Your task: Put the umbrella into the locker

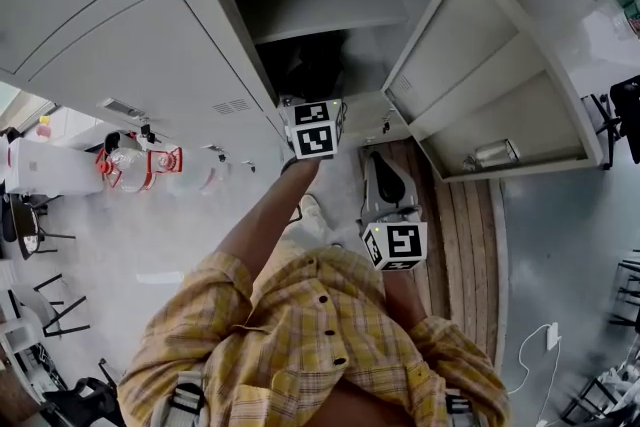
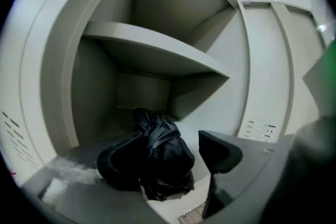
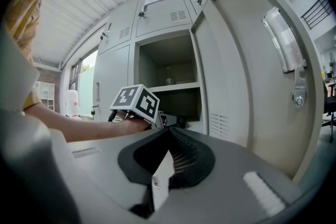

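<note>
Right claw point(image 3: 170, 136) closed, held low, left arm point(image 1: 268, 215) outstretched, left claw point(image 2: 163, 161) spread wide, umbrella point(image 2: 157, 139) in locker point(image 2: 152, 44).

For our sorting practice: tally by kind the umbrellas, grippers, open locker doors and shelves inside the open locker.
Umbrella: 1
Grippers: 2, left gripper, right gripper
Open locker door: 1
Shelf: 1
Total: 5

I have a free way in: the grey metal locker door point(image 1: 500, 85) stands wide at right. A flat grey shelf point(image 2: 157, 47) caps the room; the black folded umbrella point(image 2: 157, 160) fills lower centre.
</note>
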`<move>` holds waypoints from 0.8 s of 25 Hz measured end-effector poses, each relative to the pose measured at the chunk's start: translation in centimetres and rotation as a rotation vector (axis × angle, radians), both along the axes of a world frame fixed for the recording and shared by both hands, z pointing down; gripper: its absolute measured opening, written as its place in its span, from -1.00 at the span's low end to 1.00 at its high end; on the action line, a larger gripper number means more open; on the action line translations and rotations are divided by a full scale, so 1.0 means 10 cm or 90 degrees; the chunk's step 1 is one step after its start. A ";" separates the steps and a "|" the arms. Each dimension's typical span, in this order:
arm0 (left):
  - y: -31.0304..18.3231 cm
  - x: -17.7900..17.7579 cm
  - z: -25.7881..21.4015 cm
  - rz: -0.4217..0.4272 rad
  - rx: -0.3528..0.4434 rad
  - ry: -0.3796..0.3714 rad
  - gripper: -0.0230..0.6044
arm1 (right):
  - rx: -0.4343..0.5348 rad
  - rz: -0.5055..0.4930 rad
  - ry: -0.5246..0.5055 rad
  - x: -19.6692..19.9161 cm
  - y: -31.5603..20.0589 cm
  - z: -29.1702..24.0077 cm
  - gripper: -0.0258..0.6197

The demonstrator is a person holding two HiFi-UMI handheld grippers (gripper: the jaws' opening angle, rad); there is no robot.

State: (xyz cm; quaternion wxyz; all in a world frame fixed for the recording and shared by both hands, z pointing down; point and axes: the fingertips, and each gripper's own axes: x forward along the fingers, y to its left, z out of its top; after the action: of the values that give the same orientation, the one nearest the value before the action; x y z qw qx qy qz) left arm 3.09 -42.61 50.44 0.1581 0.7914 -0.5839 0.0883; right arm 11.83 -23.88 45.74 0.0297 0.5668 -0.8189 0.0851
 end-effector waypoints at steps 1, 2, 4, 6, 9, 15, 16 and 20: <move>0.06 0.01 -0.03 0.001 0.002 0.002 0.13 | 0.001 -0.002 -0.001 0.00 0.02 -0.01 -0.92; 0.11 0.01 -0.06 0.002 0.004 0.004 0.13 | 0.001 -0.004 -0.002 0.00 0.05 -0.02 -0.92; 0.24 0.02 -0.13 0.005 0.009 0.009 0.13 | 0.003 -0.007 -0.003 0.00 0.10 -0.04 -0.92; 0.35 0.02 -0.19 0.005 0.014 0.012 0.13 | 0.006 -0.011 -0.004 0.00 0.16 -0.07 -0.92; 0.53 0.01 -0.27 0.002 0.019 0.017 0.12 | 0.009 -0.017 -0.005 -0.01 0.25 -0.11 -0.92; 0.94 -0.07 -0.38 -0.003 0.033 0.012 -0.10 | 0.019 -0.026 -0.007 -0.01 0.45 -0.16 -0.92; 1.01 -0.08 -0.40 -0.004 0.036 0.010 -0.16 | 0.021 -0.025 -0.008 -0.01 0.49 -0.17 -0.92; 1.31 -0.13 -0.50 -0.009 0.046 0.011 -0.41 | 0.031 -0.024 -0.012 0.02 0.63 -0.24 -0.92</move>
State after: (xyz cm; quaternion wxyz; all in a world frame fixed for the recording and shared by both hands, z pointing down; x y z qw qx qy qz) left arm 1.82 -29.55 45.42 0.1352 0.7930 -0.5911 0.0597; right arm 12.05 -17.55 43.34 0.0101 0.5508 -0.8316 0.0701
